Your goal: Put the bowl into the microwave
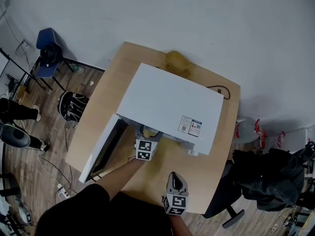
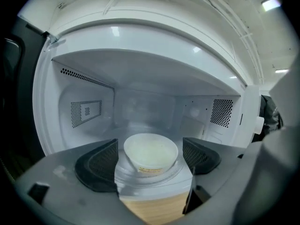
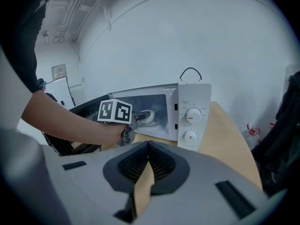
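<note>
A pale bowl (image 2: pixel 150 153) sits upright on the glass turntable inside the white microwave (image 1: pixel 170 104), whose door (image 1: pixel 101 149) hangs open to the left. My left gripper (image 2: pixel 150 157) reaches into the cavity with its jaws open, one on each side of the bowl. A small gap shows between each pad and the bowl's wall. In the right gripper view the bowl (image 3: pixel 147 116) shows through the opening, behind the left gripper's marker cube (image 3: pixel 115 111). My right gripper (image 3: pixel 148 146) is shut on nothing. It hovers over the wooden table (image 1: pixel 197 176) in front of the microwave's dial panel (image 3: pixel 192 121).
A yellowish object (image 1: pixel 178 60) lies on the table behind the microwave, and a black cable (image 1: pixel 221 90) loops at its back right. A blue chair (image 1: pixel 47 53) stands far left. A black office chair with dark clothing (image 1: pixel 266 181) sits right of the table.
</note>
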Available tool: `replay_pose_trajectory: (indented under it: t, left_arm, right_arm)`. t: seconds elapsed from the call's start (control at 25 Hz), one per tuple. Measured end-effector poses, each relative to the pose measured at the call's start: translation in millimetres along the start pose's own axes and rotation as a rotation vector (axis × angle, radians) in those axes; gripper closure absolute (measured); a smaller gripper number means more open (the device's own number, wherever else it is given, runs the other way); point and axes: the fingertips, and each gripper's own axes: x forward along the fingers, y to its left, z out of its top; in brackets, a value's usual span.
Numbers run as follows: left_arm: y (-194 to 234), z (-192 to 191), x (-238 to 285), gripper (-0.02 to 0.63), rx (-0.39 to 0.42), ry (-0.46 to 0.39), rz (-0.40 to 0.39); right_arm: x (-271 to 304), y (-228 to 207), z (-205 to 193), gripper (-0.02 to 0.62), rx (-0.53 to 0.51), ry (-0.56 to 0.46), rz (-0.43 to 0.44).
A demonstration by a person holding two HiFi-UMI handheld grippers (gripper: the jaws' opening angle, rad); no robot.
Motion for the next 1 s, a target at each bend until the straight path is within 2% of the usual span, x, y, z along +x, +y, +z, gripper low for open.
replay_pose_trajectory:
  t: [0.16,0.32,0.52,1.0]
  left_arm:
    - [-4.0,-15.6,-1.7,0.209,-0.022,0.048,-0.004]
    - [-6.3,-23.8,4.7,0.209,0.006,0.101,-0.015]
    - [-5.6,-23.7,15.2,0.210,0.037,0.127,-0.026]
    - [-2.0,-18.1,49.6,0.212,0.032,0.166,-0.008]
  right_arm:
    - [1.2,-3.4,-0.5,0.535,0.001,0.002,-0.003]
    - [2.8,-2.2,1.2,0.535,0.002,0.002,-0.004]
    - [1.8,-0.3,-3.2,0.535,0.007,0.008,-0.005]
    - [2.9,-11.8,-2.2,0.535,0.014,0.012,-0.018]
